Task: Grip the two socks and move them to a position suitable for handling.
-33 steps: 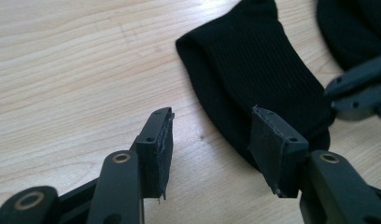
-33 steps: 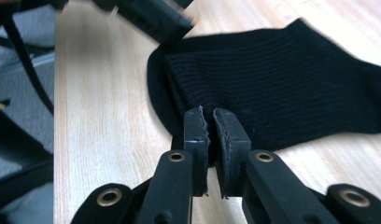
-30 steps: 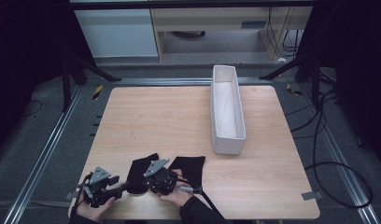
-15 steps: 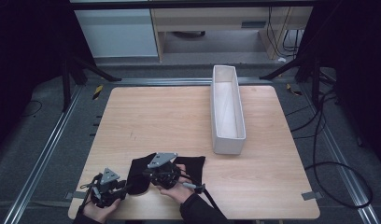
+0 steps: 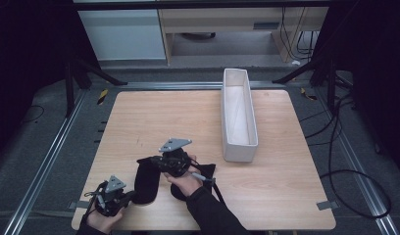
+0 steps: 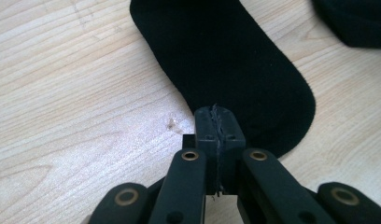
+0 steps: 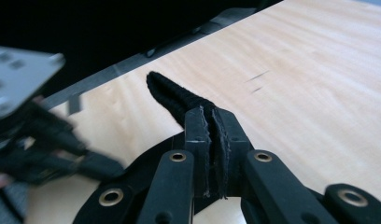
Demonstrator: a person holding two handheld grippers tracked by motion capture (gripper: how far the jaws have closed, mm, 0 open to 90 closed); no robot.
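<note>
Black sock (image 5: 148, 180) flat on near-left of surface (image 5: 286, 196), second dark piece (image 5: 204, 171) just right of it. Left tool (image 6: 215, 122) just clamped onto near sock edge; right tool (image 7: 212, 122) clenched on far edge, fabric pinched. Lift evenly, keep both pinches firm, avoid stretching. White bin (image 5: 238, 113) far right, well apart.

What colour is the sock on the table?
Plain black sock, no pattern; it shows best in the left gripper view.

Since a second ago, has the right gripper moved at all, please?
Yes. In the high view the right gripper, shut on the black sock, has gone up the picture, away from the table's near edge and towards the white bin.
</note>
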